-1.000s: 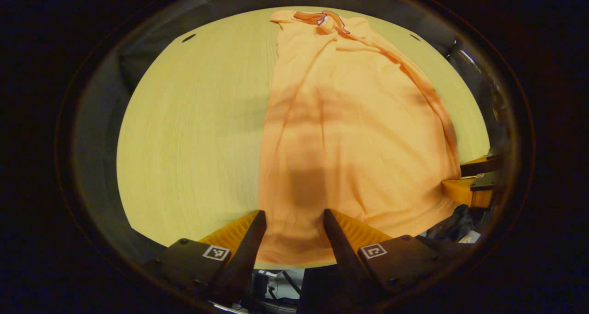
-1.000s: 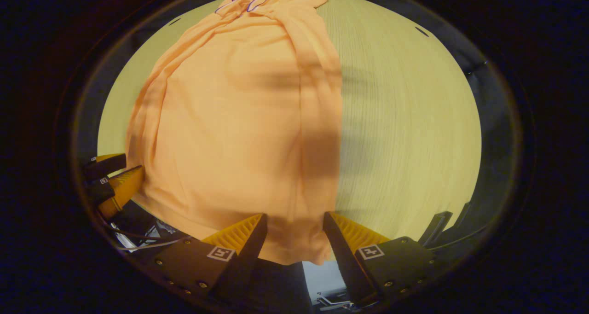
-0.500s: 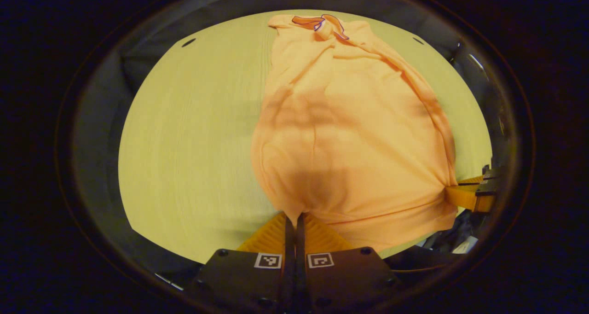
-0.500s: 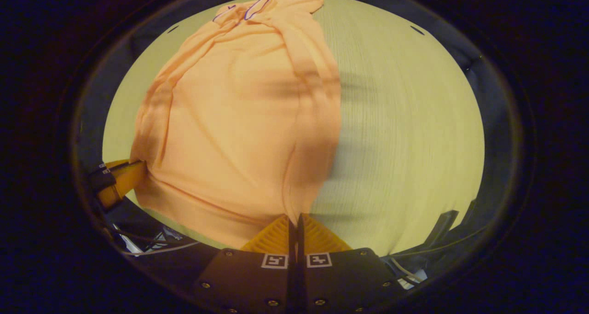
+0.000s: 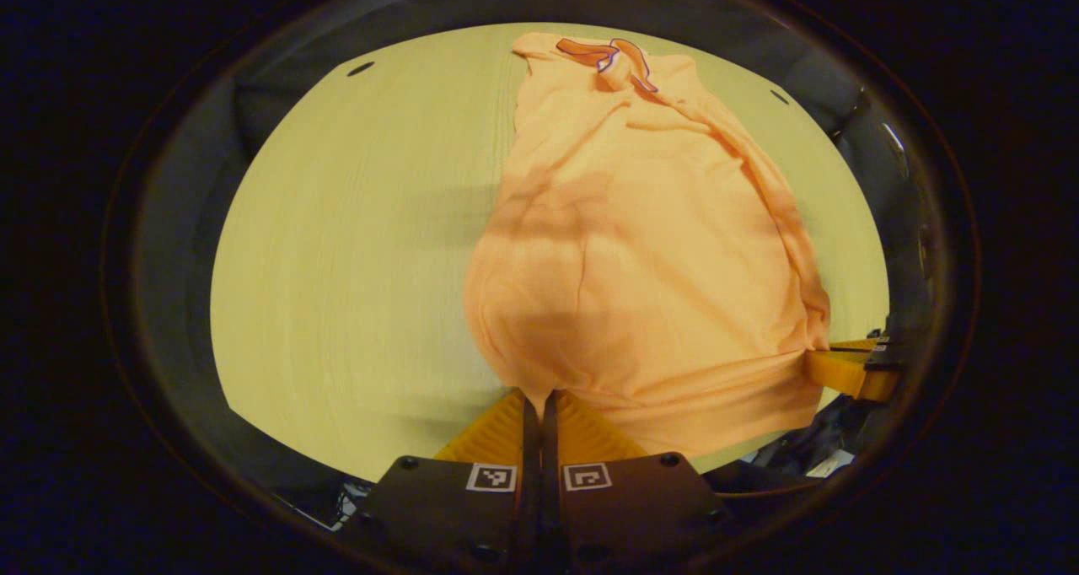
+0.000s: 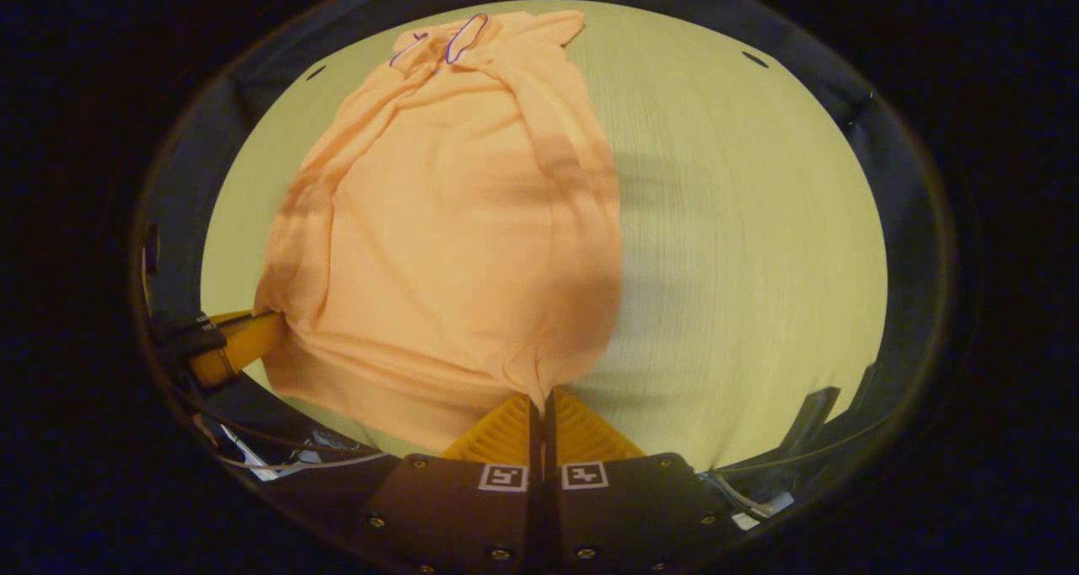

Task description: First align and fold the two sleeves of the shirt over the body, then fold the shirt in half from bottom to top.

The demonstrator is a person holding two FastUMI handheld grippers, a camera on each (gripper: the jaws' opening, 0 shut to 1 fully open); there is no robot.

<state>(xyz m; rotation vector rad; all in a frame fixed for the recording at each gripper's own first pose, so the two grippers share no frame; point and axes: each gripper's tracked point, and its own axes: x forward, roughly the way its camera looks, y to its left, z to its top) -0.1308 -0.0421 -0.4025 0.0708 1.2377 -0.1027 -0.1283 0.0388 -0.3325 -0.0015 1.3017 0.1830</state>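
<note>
1. The shirt (image 5: 641, 246) is laid on the wooden table (image 5: 354, 246), its long axis running straight away from both grippers: collar (image 5: 607, 52) at the far end, hem nearest the jaws.
2. The sleeves are judged to be folded in already; the body is seen as a narrow strip with rolled side edges.
3. The left gripper (image 5: 539, 398) is clenched on the hem (image 5: 700, 406) at the shirt's left bottom corner; cloth is pinched between both fingers and drawn up into a small peak.
4. The right gripper (image 6: 539, 398) is likewise clamped on the hem at the right bottom corner, where the fabric is gathered to a point. In the left gripper view it is seen at the frame's right edge, touching the cloth.
5. The two grips are set at opposite bottom corners, level with each other; neither is judged nearer the collar.
6. Step in hand, as judged: the bottom-to-top fold. The move is expected to call for both corners to be lifted and carried forward along the long axis toward the collar, with the hem kept level.
7. Risk noted: uneven travel may skew the fold or drag the tucked sleeves loose.
</note>
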